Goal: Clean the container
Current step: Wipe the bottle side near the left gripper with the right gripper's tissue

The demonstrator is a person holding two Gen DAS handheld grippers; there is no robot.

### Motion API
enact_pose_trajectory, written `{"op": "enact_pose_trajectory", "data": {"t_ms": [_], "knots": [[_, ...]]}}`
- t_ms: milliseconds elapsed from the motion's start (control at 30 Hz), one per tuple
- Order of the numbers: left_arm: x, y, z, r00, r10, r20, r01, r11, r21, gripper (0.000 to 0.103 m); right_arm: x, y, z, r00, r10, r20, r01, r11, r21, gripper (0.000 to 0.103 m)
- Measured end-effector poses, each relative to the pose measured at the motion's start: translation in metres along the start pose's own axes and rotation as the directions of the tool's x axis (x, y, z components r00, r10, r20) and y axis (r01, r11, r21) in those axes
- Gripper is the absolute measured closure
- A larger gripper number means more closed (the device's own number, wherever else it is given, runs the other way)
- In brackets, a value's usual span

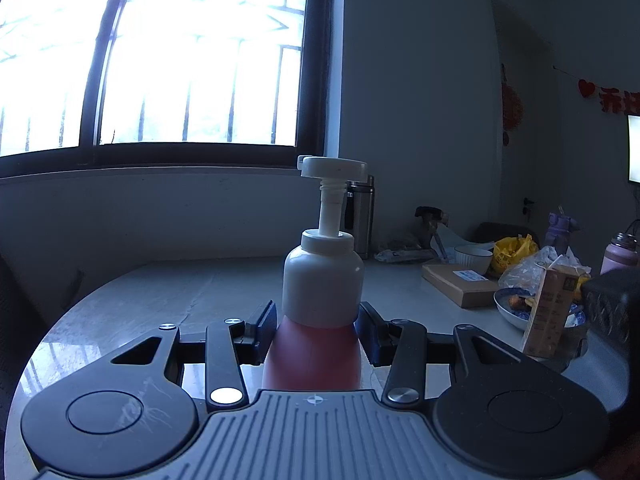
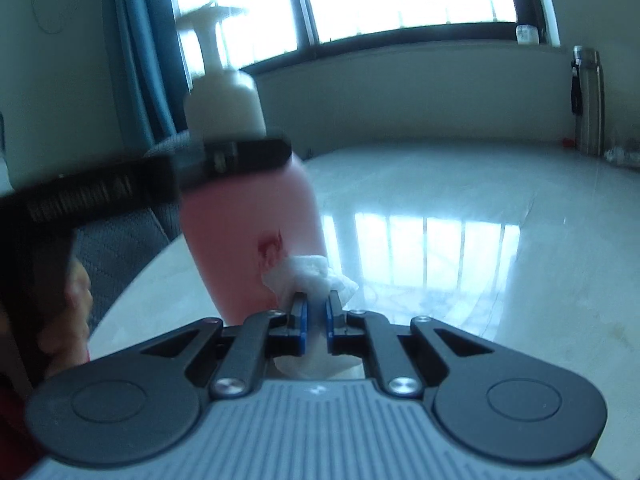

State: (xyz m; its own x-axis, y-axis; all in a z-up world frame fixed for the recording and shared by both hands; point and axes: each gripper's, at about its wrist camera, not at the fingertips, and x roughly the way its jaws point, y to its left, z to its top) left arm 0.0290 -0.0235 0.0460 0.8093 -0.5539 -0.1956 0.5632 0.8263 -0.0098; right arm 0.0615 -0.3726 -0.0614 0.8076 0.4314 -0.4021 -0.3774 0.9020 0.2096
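While my left hand-held gripper [image 1: 316, 336] is clamping the pump bottle [image 1: 320, 304] upright above the tabletop [image 2: 440, 208], I'm wiping it.
My right hand-held gripper [image 2: 315, 312], pinching a white wipe [image 2: 308, 272], is sitting nearest, bottle just ahead-left, wipe touching its lower side.

A lived-in home, most likely a dining or living room. A glossy marble-look bench [image 1: 168, 292] stands under a wide barred window [image 1: 192, 52], which serves as the landmark here. Right of the window, household clutter crowds the bench: a steel thermos [image 1: 362, 216], a white bowl [image 1: 473, 258], a cardboard parcel [image 1: 460, 286], a yellow bag [image 1: 514, 250], a plate of food [image 1: 516, 304] and drink bottles [image 1: 618, 254]. Farther right, red festive decorations [image 1: 610, 98] hang on the wall beside a door [image 1: 528, 140]. Left of the window hangs a teal curtain [image 2: 140, 48]
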Motion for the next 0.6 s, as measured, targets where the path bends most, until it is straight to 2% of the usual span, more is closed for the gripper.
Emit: {"op": "enact_pose_trajectory", "data": {"t_ms": [133,267,400,600], "knots": [[0.000,0.000,0.000,1.000,0.000,-0.001,0.000,1.000,-0.001,0.056,-0.014,0.001,0.013,0.998,0.008,0.070,-0.007,1.000,-0.008,0.094],[-0.001,0.001,0.000,1.000,-0.001,-0.001,0.001,1.000,-0.006,0.056,-0.021,0.002,0.019,0.995,0.018,0.103,-0.016,1.000,-0.022,0.094],[-0.001,0.002,0.000,1.000,-0.002,-0.001,0.002,1.000,-0.009,0.056,-0.023,0.000,0.014,0.995,0.018,0.103,-0.016,1.000,-0.026,0.094],[-0.001,0.001,0.001,1.000,-0.005,-0.001,0.005,1.000,-0.008,0.056,-0.008,-0.001,0.010,0.999,0.011,0.041,-0.011,1.000,-0.014,0.094]]}}
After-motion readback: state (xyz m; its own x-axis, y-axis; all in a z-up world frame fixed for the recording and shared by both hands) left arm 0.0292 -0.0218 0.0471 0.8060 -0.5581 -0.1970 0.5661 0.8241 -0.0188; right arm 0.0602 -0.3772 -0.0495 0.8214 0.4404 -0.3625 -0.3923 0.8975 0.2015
